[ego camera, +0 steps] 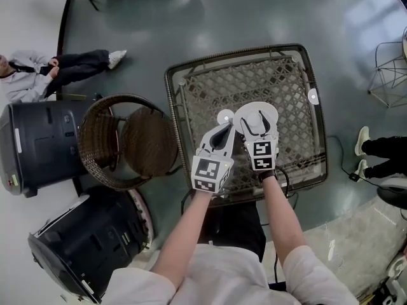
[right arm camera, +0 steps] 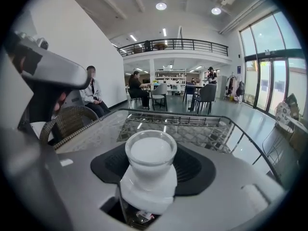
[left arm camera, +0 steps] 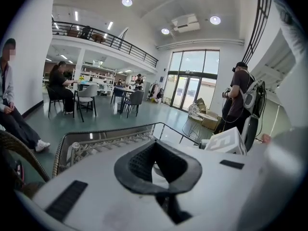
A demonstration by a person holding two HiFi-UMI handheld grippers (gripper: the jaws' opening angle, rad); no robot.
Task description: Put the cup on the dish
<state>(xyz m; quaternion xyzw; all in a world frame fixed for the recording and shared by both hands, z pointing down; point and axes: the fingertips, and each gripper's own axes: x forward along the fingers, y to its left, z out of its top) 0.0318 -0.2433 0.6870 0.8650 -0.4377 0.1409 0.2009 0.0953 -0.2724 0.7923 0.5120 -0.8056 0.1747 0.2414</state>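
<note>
A small white cup (right arm camera: 150, 170) sits between the black pads of my right gripper (right arm camera: 151, 165), which is shut on it. In the head view that gripper (ego camera: 257, 124) reaches over a round white dish (ego camera: 271, 111) on the glass-topped wicker table (ego camera: 248, 51); the cup itself is hidden there. My left gripper (ego camera: 224, 129) lies just left of the dish, its fingertips meeting with nothing held. From the left gripper view, the black pads (left arm camera: 139, 162) close to a point over the table's edge.
A small white disc (ego camera: 225, 115) lies beside the dish. A round wicker chair (ego camera: 127, 142) stands left of the table, with two dark bins (ego camera: 44, 145) (ego camera: 89, 246) beyond. A person (ego camera: 57, 68) sits at the far left; feet (ego camera: 375, 148) show at right.
</note>
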